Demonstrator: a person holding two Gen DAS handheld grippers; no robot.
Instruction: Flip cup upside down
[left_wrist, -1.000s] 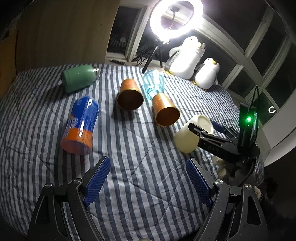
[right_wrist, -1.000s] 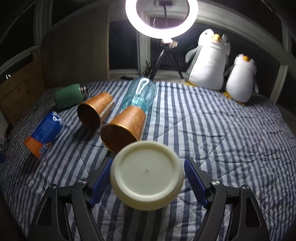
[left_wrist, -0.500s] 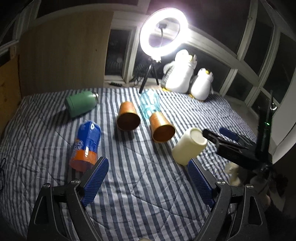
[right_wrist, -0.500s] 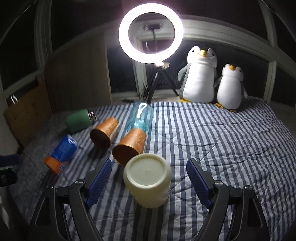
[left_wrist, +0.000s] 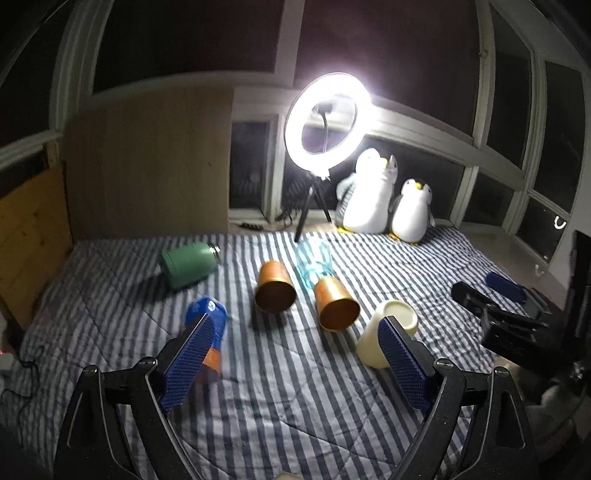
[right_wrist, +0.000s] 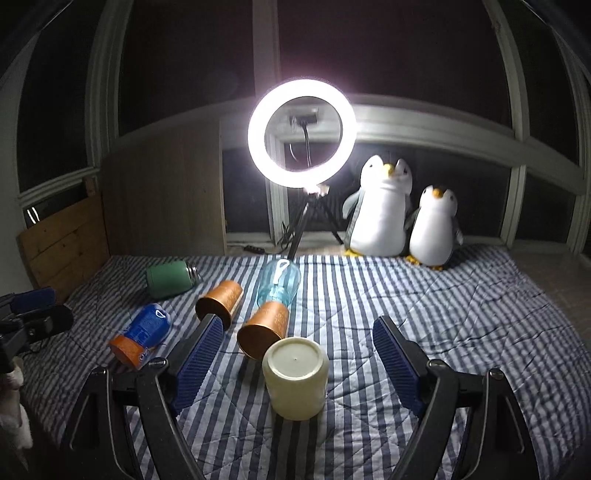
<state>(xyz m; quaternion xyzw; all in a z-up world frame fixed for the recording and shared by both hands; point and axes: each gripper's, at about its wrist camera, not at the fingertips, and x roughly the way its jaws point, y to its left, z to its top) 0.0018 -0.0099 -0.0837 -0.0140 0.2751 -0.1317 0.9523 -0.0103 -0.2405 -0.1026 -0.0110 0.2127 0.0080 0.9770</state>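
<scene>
A cream cup stands upside down on the striped bedspread, its flat base facing up. It also shows in the left wrist view, partly behind a blue pad. My right gripper is open, its pads either side of the cup and apart from it. My left gripper is open and empty above the bedspread, left of the cup. Two copper cups lie on their sides behind the cream cup.
A clear blue bottle, a green flask and a blue-orange can lie on the bed. A ring light on a tripod and two plush penguins stand at the back. A wooden headboard is at left.
The cream cup was tilted between my right pads; it now stands upside down on the bed. Both grippers have pulled back and up, away from the cup.
</scene>
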